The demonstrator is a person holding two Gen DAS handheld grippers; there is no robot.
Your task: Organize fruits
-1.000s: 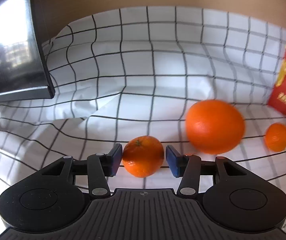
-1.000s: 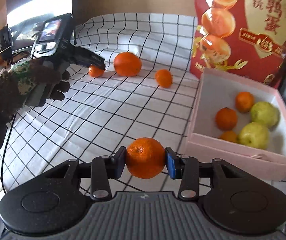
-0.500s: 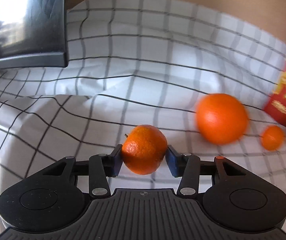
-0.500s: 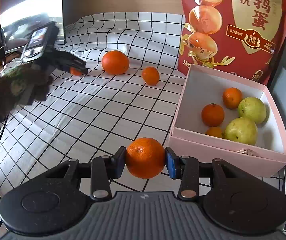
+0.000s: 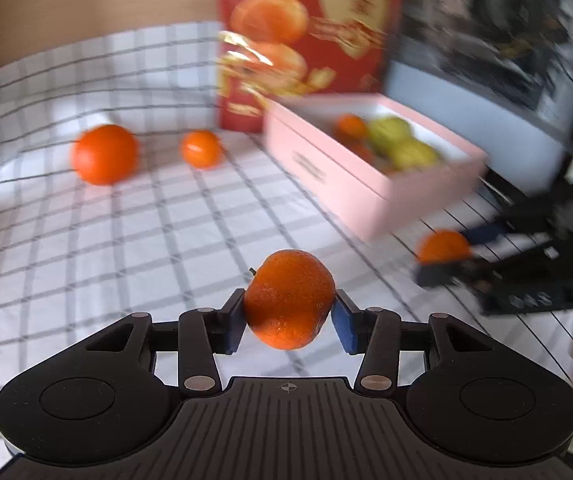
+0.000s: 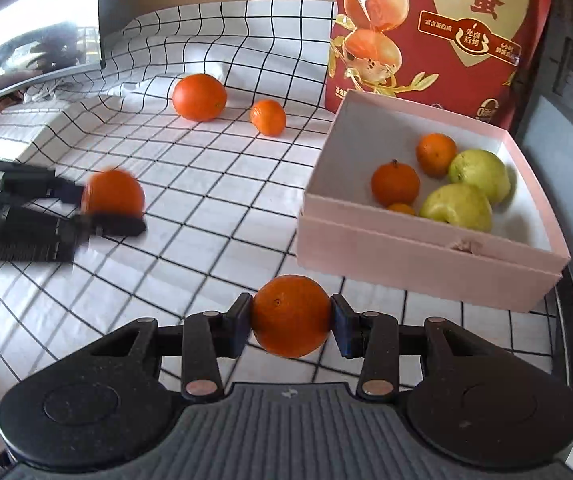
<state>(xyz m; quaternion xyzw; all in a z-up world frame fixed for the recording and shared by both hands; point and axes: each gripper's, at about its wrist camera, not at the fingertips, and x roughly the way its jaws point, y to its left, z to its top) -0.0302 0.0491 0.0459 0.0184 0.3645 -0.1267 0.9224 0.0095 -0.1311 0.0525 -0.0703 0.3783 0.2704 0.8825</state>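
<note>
My left gripper (image 5: 288,320) is shut on a small mandarin (image 5: 289,299) and holds it above the checked cloth. My right gripper (image 6: 291,326) is shut on another mandarin (image 6: 290,315), just in front of the pink box (image 6: 406,256). The box (image 5: 358,184) holds several mandarins and two green pears (image 6: 458,208). A large orange (image 6: 199,97) and a small mandarin (image 6: 268,117) lie on the cloth at the back. The left gripper shows in the right wrist view (image 6: 112,210), the right gripper in the left wrist view (image 5: 444,254).
A red snack bag (image 6: 438,32) stands behind the box. A dark monitor (image 6: 38,36) stands at the far left. The checked cloth (image 6: 206,184) is rumpled near the back left.
My left gripper closed on its mandarin, lifted it and swung right towards the box. My right gripper moved closer to the box with its mandarin.
</note>
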